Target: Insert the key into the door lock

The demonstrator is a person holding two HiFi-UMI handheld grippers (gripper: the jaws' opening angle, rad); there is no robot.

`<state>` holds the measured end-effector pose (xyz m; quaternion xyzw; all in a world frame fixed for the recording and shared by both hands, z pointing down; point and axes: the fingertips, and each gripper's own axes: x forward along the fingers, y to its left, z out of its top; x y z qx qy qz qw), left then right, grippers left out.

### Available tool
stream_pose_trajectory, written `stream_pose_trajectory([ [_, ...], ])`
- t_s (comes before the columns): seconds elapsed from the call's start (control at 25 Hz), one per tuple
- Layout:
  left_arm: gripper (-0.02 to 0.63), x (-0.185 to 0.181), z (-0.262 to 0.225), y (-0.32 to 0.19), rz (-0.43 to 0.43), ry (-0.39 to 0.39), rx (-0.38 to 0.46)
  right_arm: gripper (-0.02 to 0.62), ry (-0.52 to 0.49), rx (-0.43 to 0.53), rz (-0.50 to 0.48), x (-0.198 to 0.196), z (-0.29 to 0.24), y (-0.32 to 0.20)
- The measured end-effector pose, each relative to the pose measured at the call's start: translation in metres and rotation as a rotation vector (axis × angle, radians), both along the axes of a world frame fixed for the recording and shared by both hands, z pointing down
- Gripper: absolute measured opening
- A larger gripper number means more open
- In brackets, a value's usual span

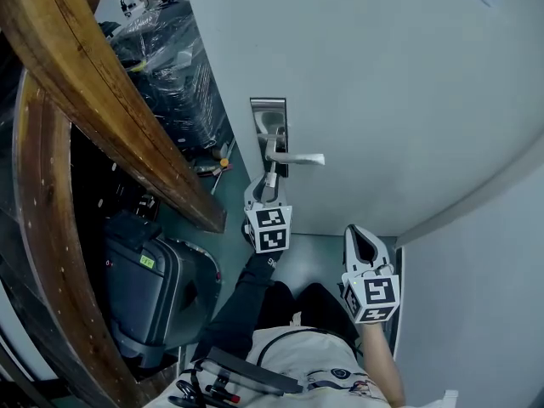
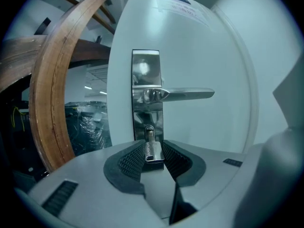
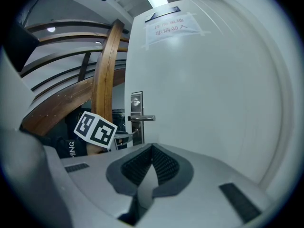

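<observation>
I face the door (image 1: pixel 382 100). My right gripper (image 3: pixel 151 165) hangs back from it, jaws pressed together, empty. My left gripper (image 2: pixel 154 158) sits at the lock plate (image 2: pixel 146 75), under the handle (image 2: pixel 185 95), pinching the key (image 2: pixel 152 148), tip at the keyhole (image 2: pixel 149 128).

I can't judge how deep the key (image 2: pixel 153 148) sits in the keyhole (image 2: pixel 149 129). Its tip merges with the dark slot, and its rear end is buried between the pads of the left tongs (image 2: pixel 153 159). In the head view the key is too small to pick out. The notice (image 3: pixel 174 28) on the door (image 3: pixel 213 103) is too blurred to read. The wooden arch (image 1: pixel 51 253) runs off the frame, and I can't make out what the plastic-wrapped bundle (image 1: pixel 174 66) holds.
</observation>
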<state>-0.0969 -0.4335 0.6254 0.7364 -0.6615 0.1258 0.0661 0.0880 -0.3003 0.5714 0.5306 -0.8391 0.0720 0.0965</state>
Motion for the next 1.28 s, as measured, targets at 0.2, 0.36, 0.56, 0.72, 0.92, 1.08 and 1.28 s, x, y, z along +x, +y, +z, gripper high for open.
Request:
stream_pose_trajectory([
  [0.2, 0.117, -0.001, -0.001, -0.003, -0.012, -0.015, -0.012, 0.006, 0.002, -0.003, 0.001, -0.001, 0.001, -0.001],
  [0.36, 0.117, 0.001, -0.003, -0.008, -0.043, -0.007, -0.030, 0.006, -0.004, -0.007, 0.005, -0.002, 0.003, -0.003],
  [0.56, 0.117, 0.000, -0.006, -0.023, -0.053, 0.004, -0.048, 0.006, -0.009, -0.015, 0.021, 0.000, 0.004, -0.003],
  [0.72, 0.117, -0.001, -0.005, -0.031, -0.050, -0.010, -0.039, 0.006, -0.016, -0.018, 0.046, 0.007, 0.005, -0.001],
  [0.92, 0.118, 0.000, 0.000, -0.035, -0.045, -0.010, -0.034, 0.006, -0.016, -0.026, 0.068, 0.014, 0.005, 0.005],
  [1.08, 0.118, -0.004, -0.005, -0.011, -0.016, -0.009, -0.055, 0.006, -0.014, -0.020, 0.060, 0.010, -0.016, 0.015],
  [1.28, 0.116, 0.014, -0.065, 0.063, 0.026, 0.061, -0.004, 0.006, -0.023, -0.008, 0.036, 0.004, -0.082, 0.012],
])
